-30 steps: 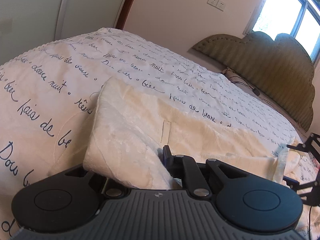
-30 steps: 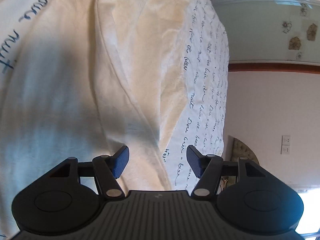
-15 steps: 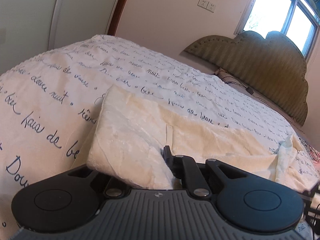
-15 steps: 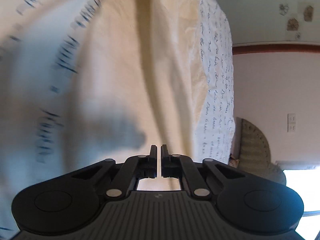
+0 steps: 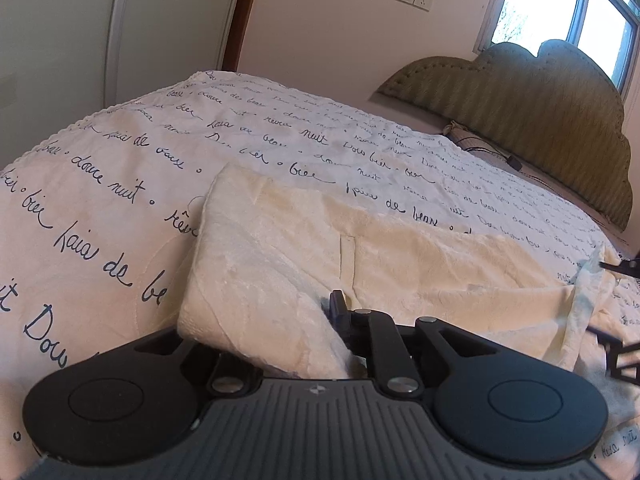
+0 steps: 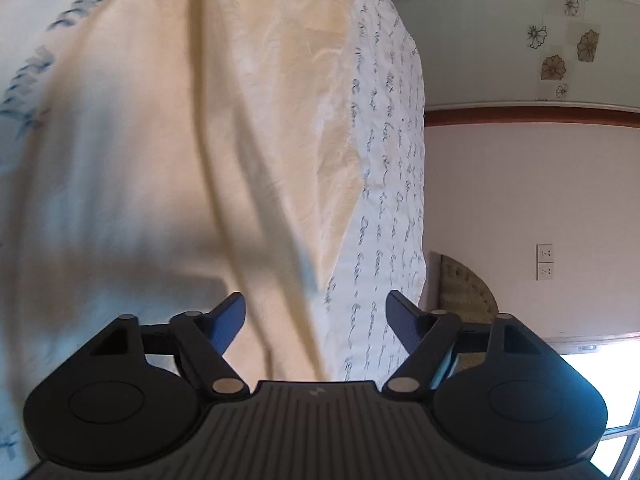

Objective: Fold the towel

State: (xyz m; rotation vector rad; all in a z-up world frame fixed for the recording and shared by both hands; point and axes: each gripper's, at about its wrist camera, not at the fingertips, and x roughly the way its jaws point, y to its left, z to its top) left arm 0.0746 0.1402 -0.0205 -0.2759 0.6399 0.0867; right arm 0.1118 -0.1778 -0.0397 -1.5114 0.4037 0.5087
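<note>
A cream towel [image 5: 280,248] lies folded lengthwise on the bed. My left gripper [image 5: 331,309] is shut on its near corner, and the cloth drapes over and hides the left finger. Those jaws are just starting to open, with the cloth still pinched. At the right edge of the left wrist view, the other gripper's black fingers [image 5: 618,360] sit by the towel's far corner [image 5: 588,284]. My right gripper [image 6: 315,304] is opening, its blue pads spread wide. The towel [image 6: 240,120] lies below and between the jaws, and the pads do not press it.
The bedspread [image 5: 120,184] is white with dark handwriting and fills most of both views. An olive padded headboard [image 5: 532,100] stands at the far right under a window [image 5: 568,12]. A cable [image 5: 500,158] lies near the headboard. Wardrobe doors [image 5: 60,40] are at the left.
The right gripper was open, closed fully half a second ago, and now stands open again over the towel edge. The left gripper has kept its hold on the corner.
</note>
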